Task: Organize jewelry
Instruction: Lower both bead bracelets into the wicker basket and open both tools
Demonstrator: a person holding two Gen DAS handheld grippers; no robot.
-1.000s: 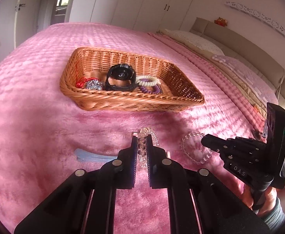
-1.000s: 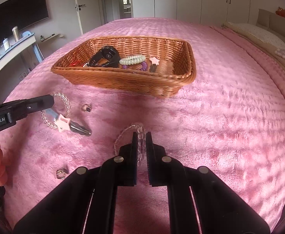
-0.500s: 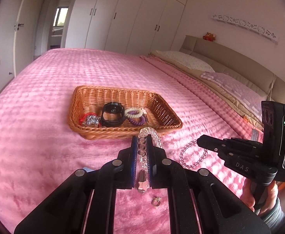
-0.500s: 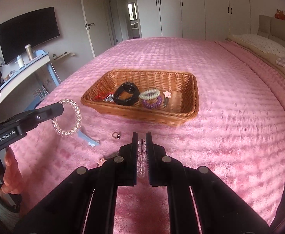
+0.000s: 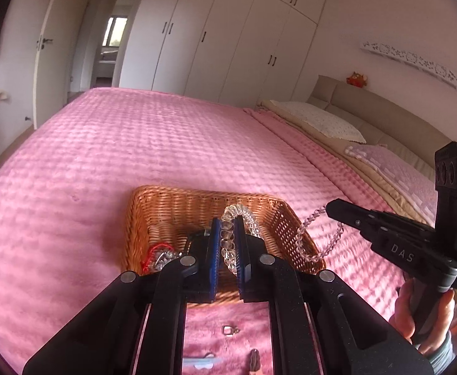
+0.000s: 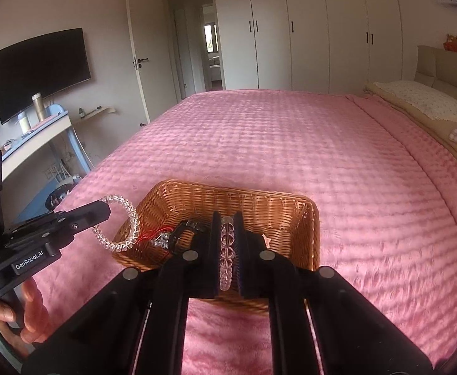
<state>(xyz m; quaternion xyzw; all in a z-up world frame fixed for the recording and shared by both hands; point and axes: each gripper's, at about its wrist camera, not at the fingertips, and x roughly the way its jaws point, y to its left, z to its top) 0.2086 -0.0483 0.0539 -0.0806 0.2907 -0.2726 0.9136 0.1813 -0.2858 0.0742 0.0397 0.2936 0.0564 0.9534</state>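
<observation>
My left gripper (image 5: 227, 243) is shut on a clear coil bracelet (image 5: 244, 218), held in the air over the near part of the wicker basket (image 5: 172, 206). It also shows in the right wrist view (image 6: 120, 225), hanging from the left gripper (image 6: 105, 211). My right gripper (image 6: 227, 243) is shut on a clear bead bracelet (image 6: 227, 250), above the basket (image 6: 259, 200). That bracelet dangles from the right gripper (image 5: 330, 207) in the left wrist view (image 5: 309, 243). The basket holds a red string piece (image 5: 156, 250) and dark items, mostly hidden by the fingers.
On the pink bedspread (image 5: 134, 143) in front of the basket lie a small ring (image 5: 228, 330), a pale blue clip (image 5: 202, 361) and a brown clip (image 5: 255, 359). Pillows (image 5: 319, 118) and the headboard are at the right. A desk (image 6: 37, 134) stands left of the bed.
Both grippers have lifted their bracelets off the bedspread and moved forward. They now hang over the basket, which sits much closer under the fingers.
</observation>
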